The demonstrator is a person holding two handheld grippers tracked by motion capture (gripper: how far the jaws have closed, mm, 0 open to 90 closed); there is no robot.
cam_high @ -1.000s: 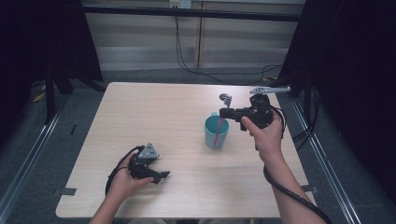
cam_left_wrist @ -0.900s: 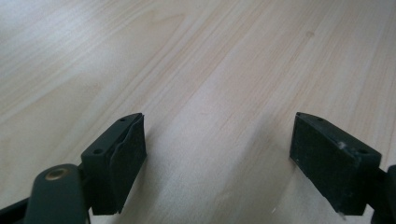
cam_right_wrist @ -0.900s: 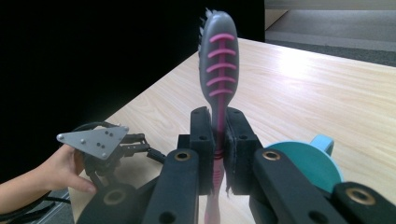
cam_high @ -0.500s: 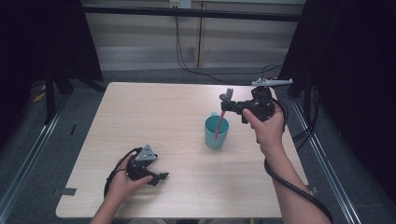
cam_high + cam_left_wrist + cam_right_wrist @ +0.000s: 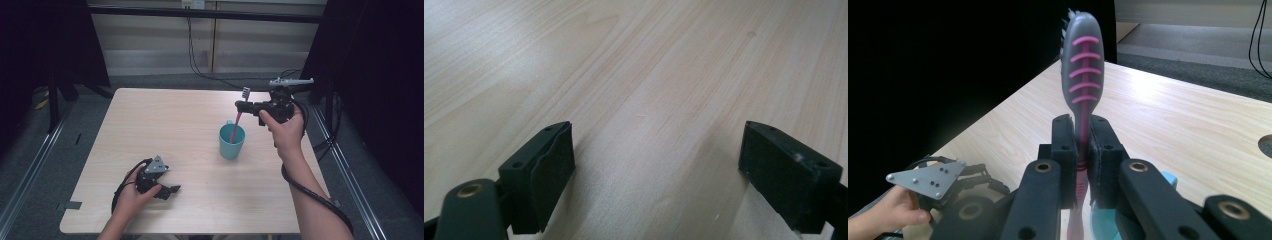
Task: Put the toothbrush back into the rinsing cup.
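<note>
Toothbrush [image 5: 239, 116], pink with a grey head, stands tilted in the teal cup [image 5: 232, 142] at about 2 o'clock from the tabletop [image 5: 165, 125] centre, its neck clamped between the closed fingers of the right gripper [image 5: 241, 105]. Left gripper [image 5: 170, 190] rests on the tabletop near 7 o'clock, its fingers [image 5: 549, 165] spread wide with nothing between them.
</note>
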